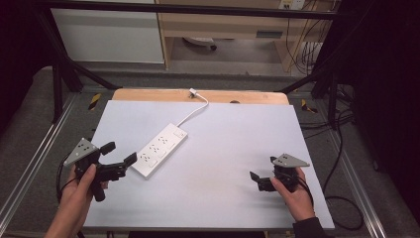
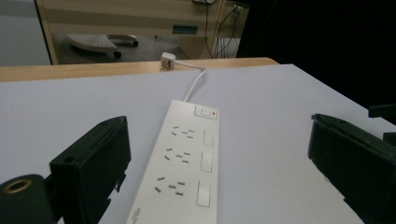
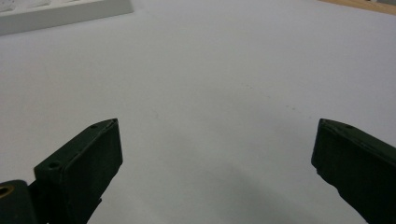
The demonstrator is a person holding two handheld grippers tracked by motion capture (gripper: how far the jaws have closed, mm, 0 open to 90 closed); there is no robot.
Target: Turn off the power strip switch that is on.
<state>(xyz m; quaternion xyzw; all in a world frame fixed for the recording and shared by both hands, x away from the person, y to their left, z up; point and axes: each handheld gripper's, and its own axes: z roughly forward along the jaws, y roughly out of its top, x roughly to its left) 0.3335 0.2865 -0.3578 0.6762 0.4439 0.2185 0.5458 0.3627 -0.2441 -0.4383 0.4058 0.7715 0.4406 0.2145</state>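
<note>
While both hands rested low on the table:
Left gripper point(image 1: 119, 157): jaws spread wide, empty, its tip just beside the long white plastic power strip point(image 1: 159, 150).
Right gripper point(image 1: 261, 176): wide apart, empty.
Surface: pale grey board point(image 1: 228, 148).

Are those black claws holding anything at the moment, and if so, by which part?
Nothing is held. The left gripper is open, facing the power strip's near end. The right gripper is open over bare table.
</note>
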